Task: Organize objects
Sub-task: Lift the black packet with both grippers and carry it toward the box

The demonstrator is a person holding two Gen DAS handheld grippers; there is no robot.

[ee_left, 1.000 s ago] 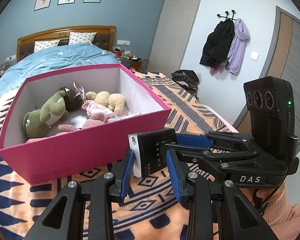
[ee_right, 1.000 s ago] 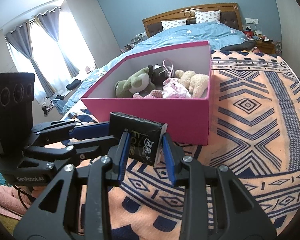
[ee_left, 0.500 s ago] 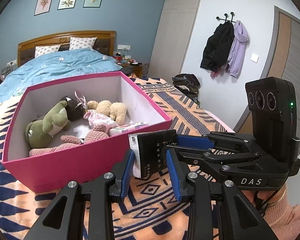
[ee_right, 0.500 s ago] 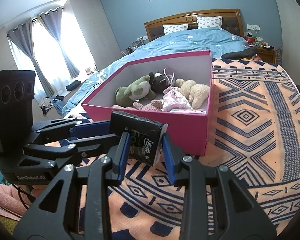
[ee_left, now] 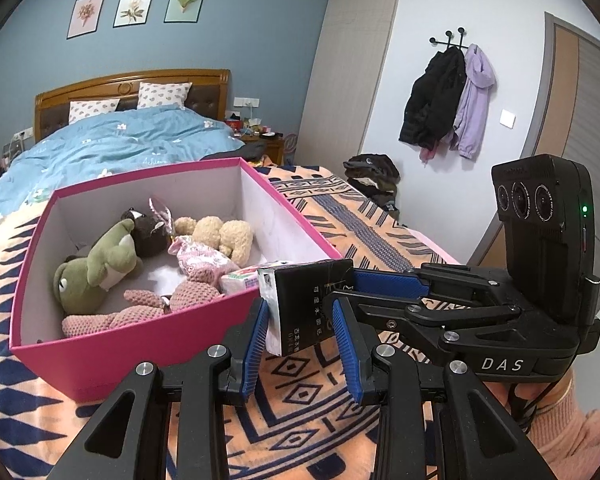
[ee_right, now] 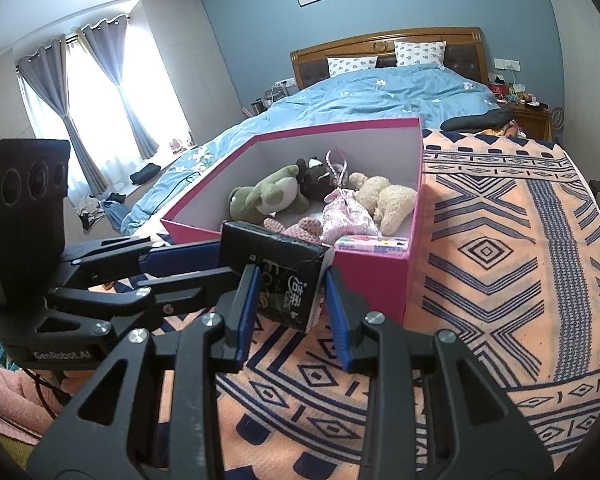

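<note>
Centre frame: one black packet (ee_left: 306, 306) pinched by both the left gripper (ee_left: 302, 344) and right gripper (ee_right: 290, 300), jaws nearly closed. One pink box (ee_left: 148, 344) upper left, four plush toys (ee_left: 96, 264) inside.

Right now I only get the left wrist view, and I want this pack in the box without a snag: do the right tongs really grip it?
Observer: Yes. The right wrist view shows the right tongs pinching the black pack between both blue pads.
Operator: Is the box corner behind the pack free?
Observer: No. A flat pink-and-white packet runs along the pink box's near wall into that corner.
Operator: What's beyond the box's left side?
Observer: The blue duvet, then a curtained window.
</note>
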